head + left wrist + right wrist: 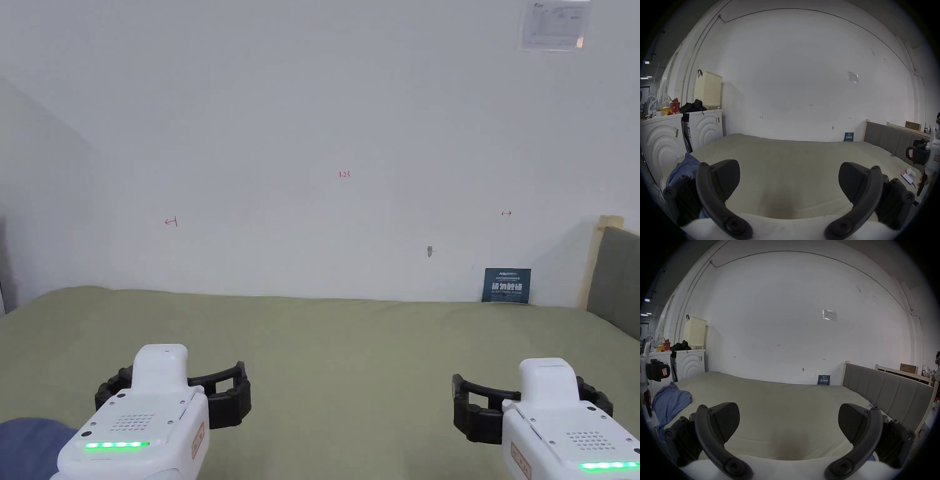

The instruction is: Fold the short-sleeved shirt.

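Blue shirt (670, 400) not yet picked up; folding has not begun.

Black jaws on both the left gripper (788, 178) and the right gripper (788, 418) stand wide apart, holding nothing, above the near part of the bed (350, 350). At the bed's near left corner the shirt lies crumpled in a loose heap. I judge the next move is reaching left, gripping it, then spreading it flat mid-bed, short of the wall (312, 125).

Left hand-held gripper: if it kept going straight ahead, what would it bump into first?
Probably the plain white wall, past the olive-green bed sheet. The open left hand-held gripper points level, though depth is unclear.
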The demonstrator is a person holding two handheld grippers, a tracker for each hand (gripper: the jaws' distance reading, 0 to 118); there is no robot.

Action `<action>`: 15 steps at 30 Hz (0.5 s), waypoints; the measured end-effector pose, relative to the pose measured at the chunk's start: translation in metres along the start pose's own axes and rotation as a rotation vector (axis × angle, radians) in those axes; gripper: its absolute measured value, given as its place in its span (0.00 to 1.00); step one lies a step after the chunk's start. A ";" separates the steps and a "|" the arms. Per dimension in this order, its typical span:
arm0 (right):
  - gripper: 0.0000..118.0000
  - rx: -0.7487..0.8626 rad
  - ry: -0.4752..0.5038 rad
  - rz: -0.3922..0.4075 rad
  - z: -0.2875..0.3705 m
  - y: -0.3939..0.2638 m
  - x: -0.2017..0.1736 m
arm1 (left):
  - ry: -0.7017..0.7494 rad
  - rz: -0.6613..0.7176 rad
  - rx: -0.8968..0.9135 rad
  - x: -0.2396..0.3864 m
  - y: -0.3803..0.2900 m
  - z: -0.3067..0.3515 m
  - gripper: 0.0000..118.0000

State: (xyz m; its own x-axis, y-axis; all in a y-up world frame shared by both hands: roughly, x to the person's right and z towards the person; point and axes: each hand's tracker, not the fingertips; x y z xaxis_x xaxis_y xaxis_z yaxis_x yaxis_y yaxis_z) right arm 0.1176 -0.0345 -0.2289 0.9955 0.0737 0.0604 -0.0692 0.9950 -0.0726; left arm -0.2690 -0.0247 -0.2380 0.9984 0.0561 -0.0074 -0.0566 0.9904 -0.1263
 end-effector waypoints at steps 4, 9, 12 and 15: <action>1.00 0.002 0.000 0.010 0.000 0.002 0.003 | -0.012 -0.017 -0.007 0.001 -0.001 -0.001 1.00; 1.00 -0.001 -0.006 -0.005 0.000 0.002 0.006 | -0.010 -0.040 -0.005 0.005 -0.002 -0.001 1.00; 1.00 -0.003 -0.004 0.000 0.000 0.001 0.006 | -0.012 -0.030 -0.006 0.006 -0.002 -0.001 1.00; 1.00 -0.001 -0.004 0.001 0.000 0.001 0.006 | -0.011 -0.019 -0.002 0.005 -0.002 -0.001 1.00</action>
State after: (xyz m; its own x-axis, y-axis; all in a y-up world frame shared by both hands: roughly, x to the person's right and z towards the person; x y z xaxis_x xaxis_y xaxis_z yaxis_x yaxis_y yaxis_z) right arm 0.1231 -0.0331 -0.2286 0.9952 0.0747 0.0640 -0.0699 0.9948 -0.0741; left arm -0.2640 -0.0260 -0.2387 0.9992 0.0387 0.0056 -0.0377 0.9910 -0.1286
